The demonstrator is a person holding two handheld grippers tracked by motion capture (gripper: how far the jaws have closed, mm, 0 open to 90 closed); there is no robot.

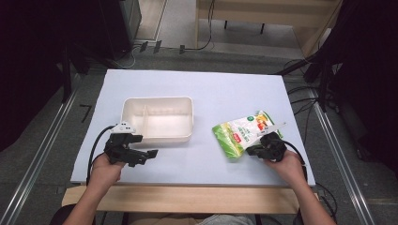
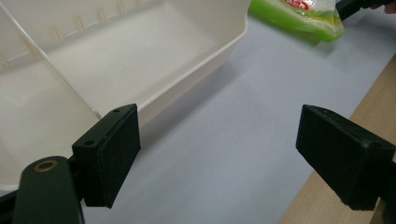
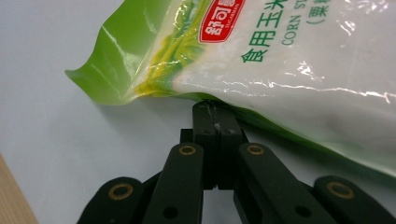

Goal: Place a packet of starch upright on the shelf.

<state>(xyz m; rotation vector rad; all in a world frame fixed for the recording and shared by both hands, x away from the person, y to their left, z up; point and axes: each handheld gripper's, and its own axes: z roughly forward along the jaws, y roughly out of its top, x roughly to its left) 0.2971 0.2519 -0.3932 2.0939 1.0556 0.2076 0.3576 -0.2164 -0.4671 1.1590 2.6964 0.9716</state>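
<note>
The right gripper (image 1: 256,149) sits near the front right corner of the white table (image 1: 225,89), its jaws pressed together on the lower edge of a green-and-white corn starch pouch (image 1: 241,132). In the right gripper view the two jaws meet with no gap, pinching the pouch's edge where it dips to them; the printed face of the pouch (image 3: 280,56) (red label, green lettering reading "CORN ST…") rises above the jaws, and its green corner is lifted clear of the table surface. In the high view the pouch lies tilted, its far end towards the right edge of the table.

The left gripper (image 1: 141,157) is near the front left corner, jaws well apart and holding nothing. In the left gripper view its left jaw stands just beside the near wall of a cream plastic tray (image 2: 205,56); whether it touches cannot be told. The tray (image 1: 157,137), divided by an inner partition, sits left of centre on the table, well apart from the pouch.
</note>
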